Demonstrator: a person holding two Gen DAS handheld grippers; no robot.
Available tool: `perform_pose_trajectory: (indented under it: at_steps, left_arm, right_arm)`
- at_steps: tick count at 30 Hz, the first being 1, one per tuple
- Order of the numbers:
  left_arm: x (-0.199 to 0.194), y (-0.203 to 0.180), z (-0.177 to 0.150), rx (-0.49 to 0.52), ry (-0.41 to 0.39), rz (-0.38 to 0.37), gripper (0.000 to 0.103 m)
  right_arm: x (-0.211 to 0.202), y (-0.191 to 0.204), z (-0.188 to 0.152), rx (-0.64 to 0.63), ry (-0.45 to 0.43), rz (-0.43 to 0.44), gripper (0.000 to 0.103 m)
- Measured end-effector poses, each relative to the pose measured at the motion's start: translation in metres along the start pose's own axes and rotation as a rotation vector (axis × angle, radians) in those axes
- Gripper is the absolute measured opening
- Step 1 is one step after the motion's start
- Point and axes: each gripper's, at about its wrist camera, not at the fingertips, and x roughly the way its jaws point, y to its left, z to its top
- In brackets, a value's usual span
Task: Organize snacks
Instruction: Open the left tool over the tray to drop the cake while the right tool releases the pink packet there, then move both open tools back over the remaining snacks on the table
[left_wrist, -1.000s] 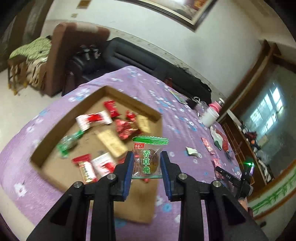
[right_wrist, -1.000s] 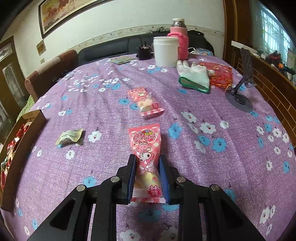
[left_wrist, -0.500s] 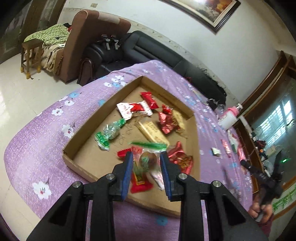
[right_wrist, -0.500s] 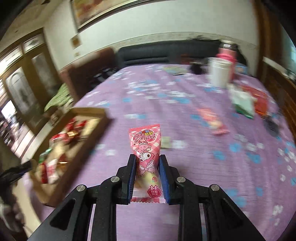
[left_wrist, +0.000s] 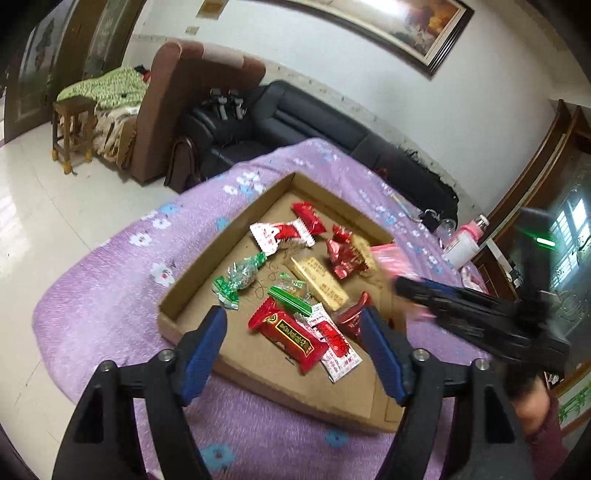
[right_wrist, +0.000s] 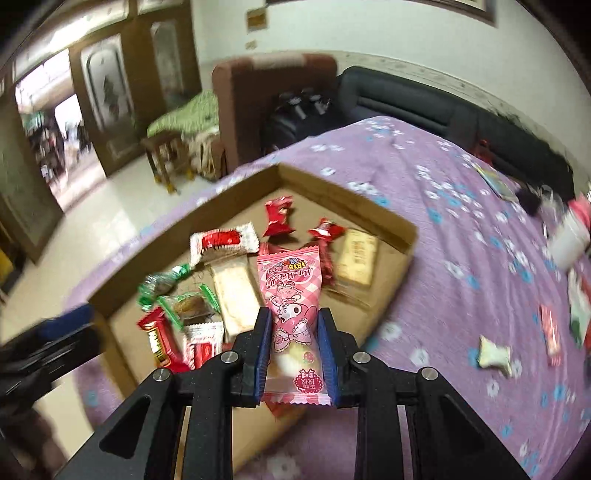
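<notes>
Pinching the pink snack packet (right_wrist: 293, 317) upright, long axis along its fingers, the right gripper (right_wrist: 294, 354) hung over the cardboard tray (right_wrist: 373, 210), nearer its open middle than the left gripper (left_wrist: 293, 350), whose empty jaws were opening above the near edge.

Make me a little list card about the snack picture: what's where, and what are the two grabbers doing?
table: purple flowered cloth
box: cardboard tray, many wrapped snacks inside
left gripper: jaws opening, nothing between them, above the tray
just below it: green-edged snack lying in the tray
right gripper: shut on pink snack packet, over the tray
still outside the tray: small pale candy on the cloth
</notes>
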Motion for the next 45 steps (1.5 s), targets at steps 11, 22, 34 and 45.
perform_pose_trajectory:
  at_steps: [11,22,34,45]
  left_arm:
    - [-0.013,0.011,-0.005,0.058,-0.025,0.057,0.081]
    - [-0.009,-0.012,-0.01,0.082,0.0,0.082,0.081]
    - [-0.006,-0.097,-0.037,0.293,0.025,0.092,0.083]
    - [0.012,-0.147,-0.066,0.385,0.121,-0.021,0.084]
  right_arm:
    - [0.056,-0.009,0.01,-0.003,0.077,-0.158,0.03]
    - [-0.021,-0.024,-0.004,0.026,-0.144,-0.138,0.062]
    - [-0.07,-0.12,-0.08,0.225,-0.15,-0.19,0.068]
    - [-0.127,-0.241,-0.161,0.464,-0.154,-0.381,0.069]
